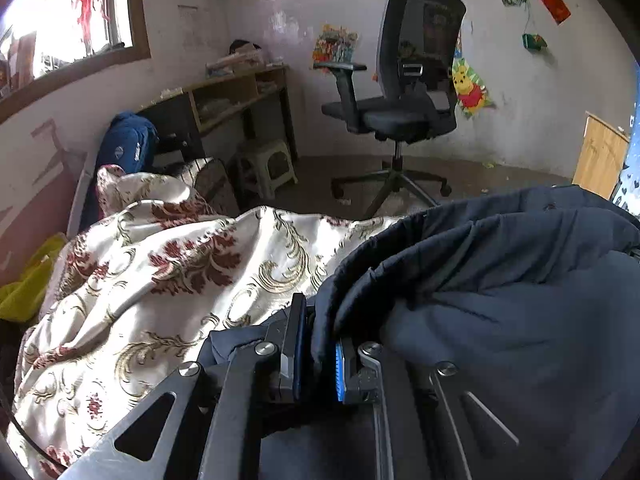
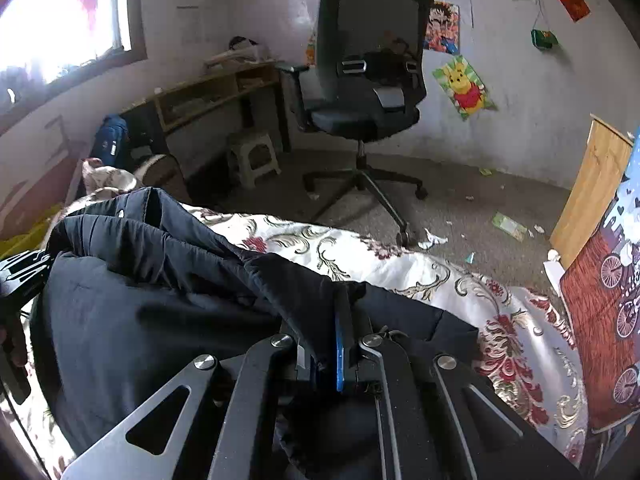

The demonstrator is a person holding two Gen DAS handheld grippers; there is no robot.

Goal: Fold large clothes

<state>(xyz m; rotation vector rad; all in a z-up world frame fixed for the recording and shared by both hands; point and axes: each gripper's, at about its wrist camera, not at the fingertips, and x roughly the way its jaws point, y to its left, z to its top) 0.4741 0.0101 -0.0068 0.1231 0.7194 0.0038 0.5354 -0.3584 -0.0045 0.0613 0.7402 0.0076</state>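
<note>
We hold a dark navy padded jacket (image 1: 500,280) between our two grippers, above a bed covered with a cream quilt (image 1: 160,280) patterned in red flowers and gold scrolls. The left gripper (image 1: 318,344) has its jaws nearly closed, and a thick fold of the jacket's edge is pinched between the blue-lined pads. From there the bulk of the garment spreads to the right and bunches up in soft ridges. In the right wrist view, the right gripper (image 2: 342,320) is likewise clamped almost fully together on another fold of the same jacket, with the cloth running off to the left and hanging in a heavy mass over the quilt. At the far left edge of that view we glimpse part of the other gripper and a hand (image 2: 14,340) on it.

Beyond the bed, a black office chair (image 1: 404,92) stands on the bare floor near the far wall. To its left sits a wooden desk (image 1: 236,92) with a small plastic stool (image 1: 266,166) tucked below. A blue backpack (image 1: 126,144) leans near the bed's far left corner. A bright window (image 1: 60,20) fills the upper left.
</note>
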